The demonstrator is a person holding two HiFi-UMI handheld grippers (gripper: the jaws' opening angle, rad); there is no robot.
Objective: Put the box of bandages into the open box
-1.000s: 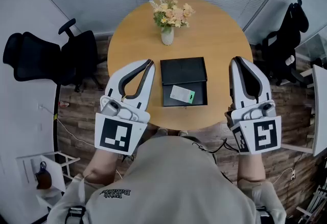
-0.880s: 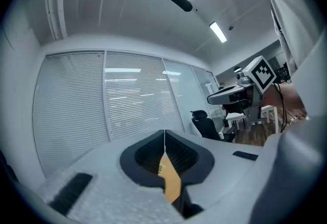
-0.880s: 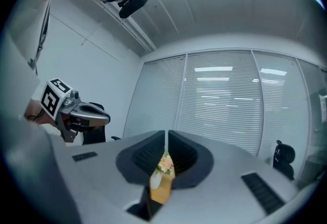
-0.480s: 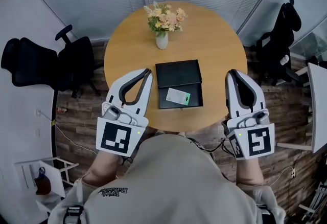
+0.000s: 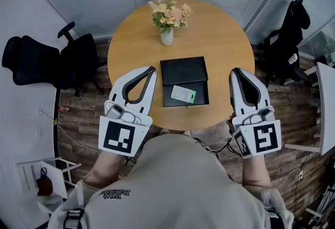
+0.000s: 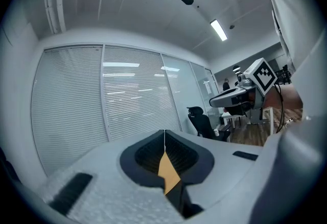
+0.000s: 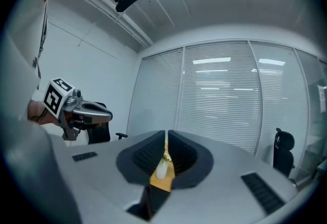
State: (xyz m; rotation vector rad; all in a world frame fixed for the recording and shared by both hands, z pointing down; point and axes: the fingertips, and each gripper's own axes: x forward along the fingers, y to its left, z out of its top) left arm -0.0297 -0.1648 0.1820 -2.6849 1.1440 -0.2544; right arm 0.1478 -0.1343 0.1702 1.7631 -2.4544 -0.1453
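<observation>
A black open box [image 5: 183,70] lies in the middle of the round wooden table [image 5: 220,39]. A small white-and-green box of bandages [image 5: 183,94] lies flat in its near half. My left gripper [image 5: 152,69] hovers at the table's near left edge, beside the black box, shut and empty. My right gripper [image 5: 233,71] hangs at the near right edge, also shut with nothing held. In the left gripper view the left gripper [image 6: 164,133] has its jaws meeting at the tips. In the right gripper view the right gripper [image 7: 166,134] looks shut as well.
A white vase of flowers [image 5: 167,19] stands behind the black box. Black office chairs stand left [image 5: 47,60] and right [image 5: 285,45] of the table. A white rack [image 5: 42,175] is at the lower left, a white desk edge [image 5: 325,107] at the right. Blinds line the far wall.
Both grippers have drawn back slightly toward the person, the right one more. Both stay shut. The bandage box has not moved on the black box.
</observation>
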